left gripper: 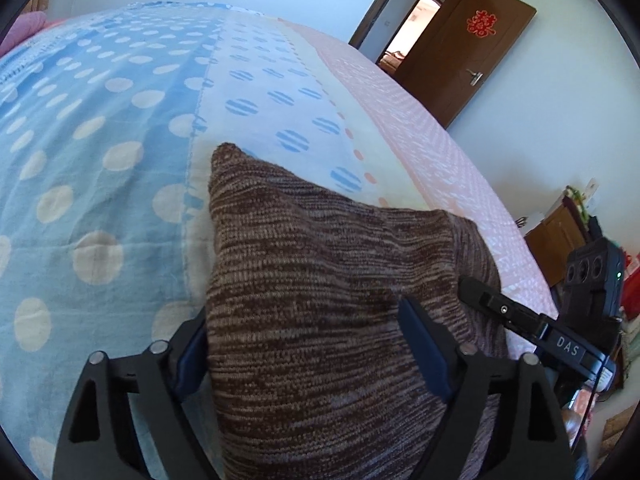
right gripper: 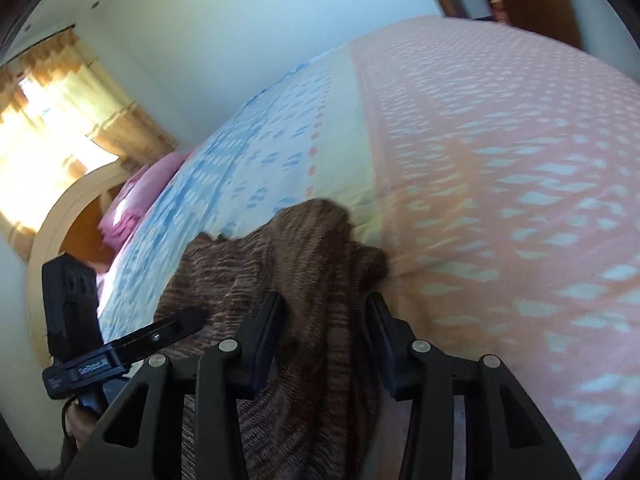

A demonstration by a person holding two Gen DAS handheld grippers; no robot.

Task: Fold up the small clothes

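A brown striped knitted garment (left gripper: 320, 288) lies on the bed, one pointed corner toward the far side. My left gripper (left gripper: 304, 328) is open, its two fingers far apart on either side of the garment, which lies over the left finger. In the right wrist view the same garment (right gripper: 288, 264) is bunched and draped between the fingers of my right gripper (right gripper: 324, 312), whose jaws stand apart with the cloth loose between them. This view is blurred. The right gripper's body (left gripper: 560, 320) shows at the garment's right edge in the left wrist view.
The bed sheet has a blue dotted band (left gripper: 88, 152), a pale band and a pink patterned band (right gripper: 500, 168). A pink pillow (right gripper: 132, 204) lies at the head of the bed. A brown door (left gripper: 472, 52) stands open beyond the bed. A wooden cabinet (left gripper: 560, 240) stands at the bedside.
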